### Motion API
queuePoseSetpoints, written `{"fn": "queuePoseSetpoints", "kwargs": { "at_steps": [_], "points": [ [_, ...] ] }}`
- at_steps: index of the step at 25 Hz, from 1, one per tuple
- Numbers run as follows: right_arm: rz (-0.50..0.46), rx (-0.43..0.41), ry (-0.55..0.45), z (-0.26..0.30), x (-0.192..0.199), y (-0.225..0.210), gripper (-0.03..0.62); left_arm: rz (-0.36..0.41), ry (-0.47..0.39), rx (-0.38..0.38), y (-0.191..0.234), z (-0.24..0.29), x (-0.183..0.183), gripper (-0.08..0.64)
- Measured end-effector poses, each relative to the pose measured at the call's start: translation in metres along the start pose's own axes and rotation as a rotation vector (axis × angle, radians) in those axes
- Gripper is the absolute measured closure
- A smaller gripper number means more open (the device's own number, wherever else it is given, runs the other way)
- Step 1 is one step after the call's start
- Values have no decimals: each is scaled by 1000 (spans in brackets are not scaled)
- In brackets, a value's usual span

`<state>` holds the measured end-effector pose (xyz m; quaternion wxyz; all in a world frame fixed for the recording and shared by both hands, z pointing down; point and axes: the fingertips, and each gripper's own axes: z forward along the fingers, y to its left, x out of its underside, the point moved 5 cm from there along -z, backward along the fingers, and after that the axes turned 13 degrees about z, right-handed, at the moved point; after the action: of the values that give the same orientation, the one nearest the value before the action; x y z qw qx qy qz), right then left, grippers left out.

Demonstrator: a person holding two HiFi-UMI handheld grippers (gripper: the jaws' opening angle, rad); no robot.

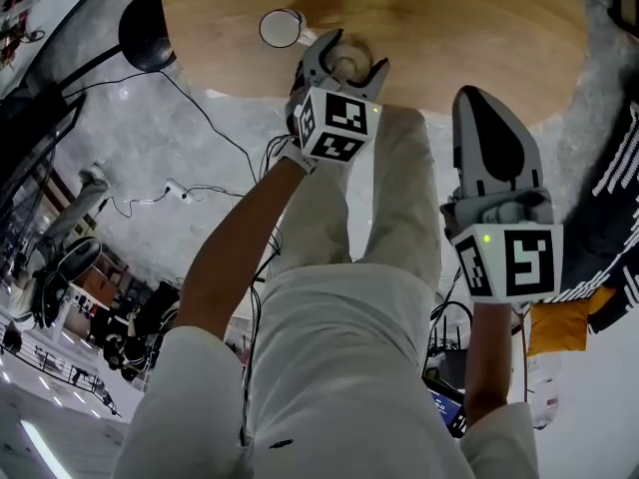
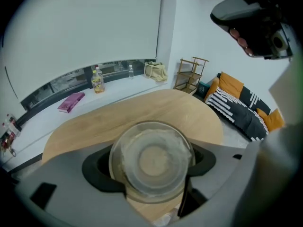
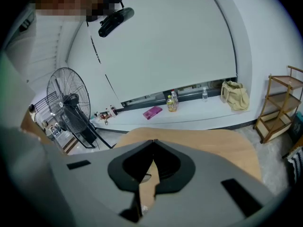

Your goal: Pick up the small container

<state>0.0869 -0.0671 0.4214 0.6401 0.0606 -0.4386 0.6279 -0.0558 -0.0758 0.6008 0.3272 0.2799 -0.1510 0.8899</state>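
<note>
Clear small container [image 2: 152, 161], clamped in left hand-held gripper [image 1: 347, 60] (right hand-held gripper [image 3: 154, 143] closed, idle), wants a level, steady lift.

We are looking down on a round wooden table [image 1: 469, 28] with a pale, grained top. A small round lid-like piece [image 1: 281, 28] is sitting on it near the edge. The small container [image 2: 152, 161] is showing over the wood between the jaws of the left gripper [image 1: 347, 60]; whether it is touching the top, we cannot tell. Behind, a white ledge [image 2: 120, 91] is carrying a pink book [image 2: 71, 101], bottles [image 2: 98, 81] and a tan bag [image 2: 156, 71].
</note>
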Motion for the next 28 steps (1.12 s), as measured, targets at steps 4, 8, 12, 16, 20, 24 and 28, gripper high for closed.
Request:
{"fn": "queuePoseSetpoints", "kwargs": {
  "at_steps": [4,8,12,16,20,24,28],
  "points": [
    [-17,-2,-26,-10,-6,15,583,-39,-29,-10,1,-29,-6,219],
    [-31,-1,-50,-23,-15,30,583,-39,-71,-18,3,-60,-20,219],
    [-44,2,-60,-35,-19,45,583,-35,-118,-22,4,-88,-34,219],
    [-52,-2,-63,-45,-22,62,583,-46,-154,-25,7,-114,-44,219],
    [-69,-11,-81,-53,-30,76,583,-84,-186,-29,11,-138,-55,219],
    [-80,-13,-105,-62,-35,89,583,-105,-205,-41,13,-170,-66,221],
    [-98,-13,-130,-73,-43,102,583,-110,-230,-56,17,-204,-77,219]
  ]
}}
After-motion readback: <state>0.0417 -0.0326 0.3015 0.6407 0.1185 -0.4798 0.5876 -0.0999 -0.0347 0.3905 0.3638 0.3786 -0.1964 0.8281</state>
